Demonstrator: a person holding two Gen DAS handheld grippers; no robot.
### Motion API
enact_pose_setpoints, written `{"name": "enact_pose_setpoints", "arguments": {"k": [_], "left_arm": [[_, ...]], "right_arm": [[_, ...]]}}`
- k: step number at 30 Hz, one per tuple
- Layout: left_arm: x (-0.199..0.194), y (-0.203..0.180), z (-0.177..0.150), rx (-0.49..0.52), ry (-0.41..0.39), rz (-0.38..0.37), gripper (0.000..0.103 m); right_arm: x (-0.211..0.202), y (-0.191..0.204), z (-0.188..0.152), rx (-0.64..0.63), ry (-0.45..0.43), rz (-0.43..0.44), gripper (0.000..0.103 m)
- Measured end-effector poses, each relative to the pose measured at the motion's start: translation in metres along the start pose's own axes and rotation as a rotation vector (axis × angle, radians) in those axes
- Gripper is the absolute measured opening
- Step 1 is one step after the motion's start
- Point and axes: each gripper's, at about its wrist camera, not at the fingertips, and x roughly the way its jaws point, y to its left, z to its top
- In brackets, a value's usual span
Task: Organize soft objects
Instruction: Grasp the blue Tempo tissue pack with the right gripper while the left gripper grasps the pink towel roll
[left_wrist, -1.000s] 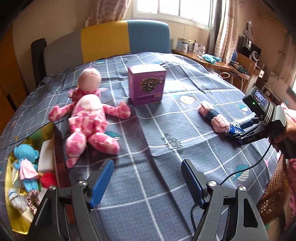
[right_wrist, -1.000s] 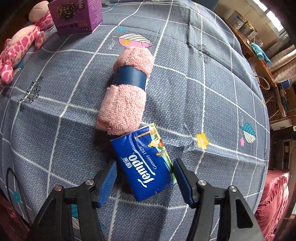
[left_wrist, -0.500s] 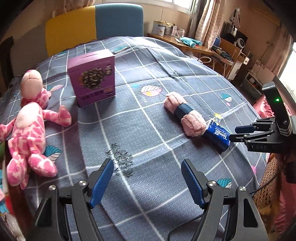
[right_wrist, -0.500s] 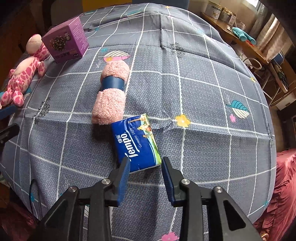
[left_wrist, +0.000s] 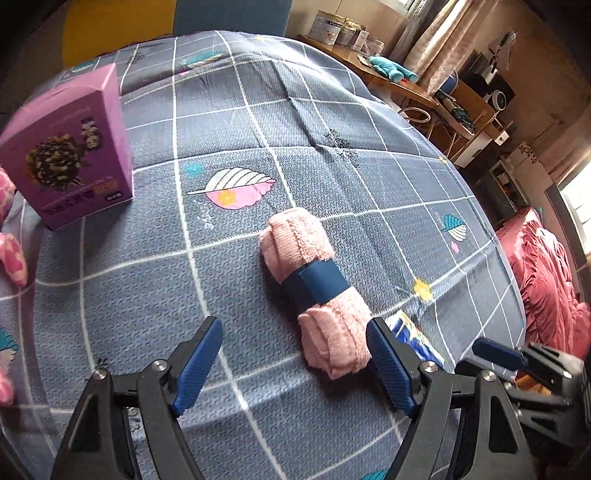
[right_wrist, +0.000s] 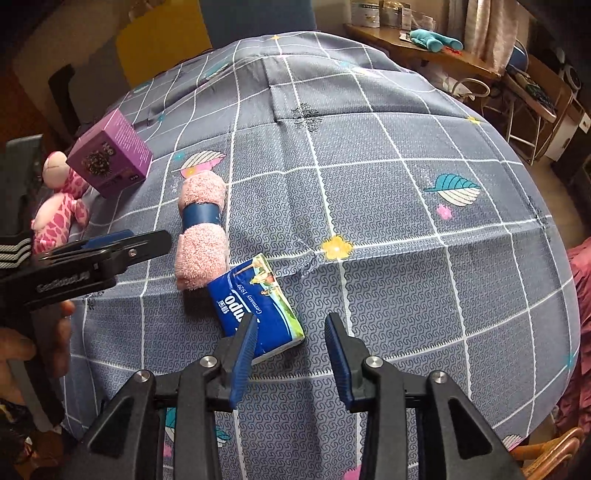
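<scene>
A pink rolled towel (left_wrist: 317, 291) with a blue band lies mid-frame on the grey checked bedspread (left_wrist: 332, 155), touching a blue tissue pack (right_wrist: 258, 306). The left gripper (left_wrist: 295, 363), its jaws just widened, straddles the towel's near end, released. The right gripper (right_wrist: 291, 354), having just narrowed, hangs released, its left finger overlapping the pack. A purple box (left_wrist: 70, 147) stands upper left.

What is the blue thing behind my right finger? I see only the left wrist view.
Observer: A tissue pack, lying flat, touching the towel's near end.
Operator: Does the right hand-held gripper hold it?
Observer: It seems not. The pack lies on the cloth, partly behind its left finger.
Operator: And the pink thing left of the box?
Observer: A plush toy, lying with its head beside the box.
</scene>
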Motion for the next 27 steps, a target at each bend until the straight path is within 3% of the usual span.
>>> {"name": "enact_pose_setpoints", "arguments": {"k": [8,10,11,20,27], "left_arm": [[0.043,-0.005,0.024,-0.087,0.053,0.016,0.079],[0.053,-0.009,0.023,-0.052,0.057,0.056,0.065],[0.051,-0.014,0.022,-0.010,0.029,0.078,0.048],[-0.002,0.008,0.003,0.054,-0.069,-0.025,0.045],[-0.054,0.038,-0.027,0.047,-0.112,-0.076,0.045]], "right_arm": [[-0.001,-0.002,0.001,0.014,-0.004,0.052,0.038],[-0.001,-0.003,0.001,0.017,-0.008,0.058,0.038],[-0.002,-0.003,0.001,0.018,-0.011,0.057,0.038],[0.009,0.012,0.001,-0.095,0.059,0.064,0.039],[0.038,0.040,0.009,-0.272,0.161,-0.024,0.059]]}}
